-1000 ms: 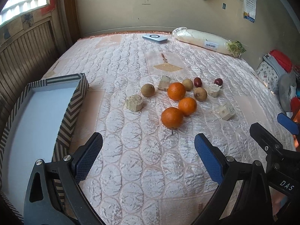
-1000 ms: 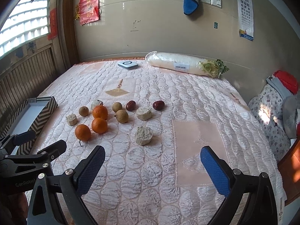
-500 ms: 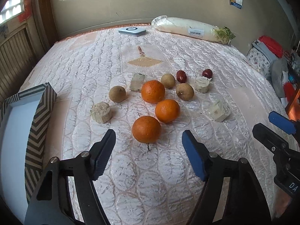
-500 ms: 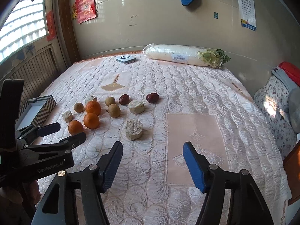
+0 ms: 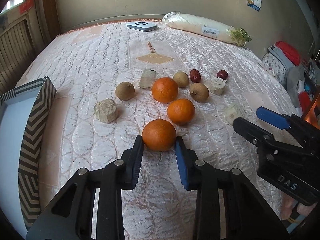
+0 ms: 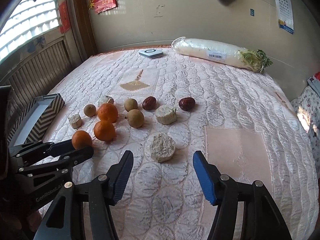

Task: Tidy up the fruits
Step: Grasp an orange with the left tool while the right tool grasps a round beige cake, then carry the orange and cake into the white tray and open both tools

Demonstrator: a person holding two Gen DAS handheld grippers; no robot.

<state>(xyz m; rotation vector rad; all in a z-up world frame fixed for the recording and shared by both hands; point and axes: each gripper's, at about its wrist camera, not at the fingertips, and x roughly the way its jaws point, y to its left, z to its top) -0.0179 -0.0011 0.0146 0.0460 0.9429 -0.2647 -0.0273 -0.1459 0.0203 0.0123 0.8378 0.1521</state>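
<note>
Three oranges lie in a cluster on the quilted bed. The nearest orange (image 5: pixel 159 134) (image 6: pixel 81 139) sits between the fingertips of my left gripper (image 5: pixel 159 141), whose jaws are closing and touch its two sides. Behind it lie the middle orange (image 5: pixel 181 111) and the far orange (image 5: pixel 164 89). Three brown longans (image 5: pixel 125 91) and two red dates (image 5: pixel 195 75) lie around them. My right gripper (image 6: pixel 163 158) stands open, its fingers just short of a pale rough chunk (image 6: pixel 162 147) that nothing grips.
A striped tray (image 5: pixel 34 120) with a white inside stands at the left edge of the bed. More pale chunks (image 5: pixel 106 111) lie among the fruit. A wrapped radish (image 6: pixel 216 53) and a small white device (image 6: pixel 151 53) rest by the far wall.
My left gripper moved in on the nearest orange and narrowed from wide open to touching it. My right gripper narrowed to about half and sank toward the pale chunk.
</note>
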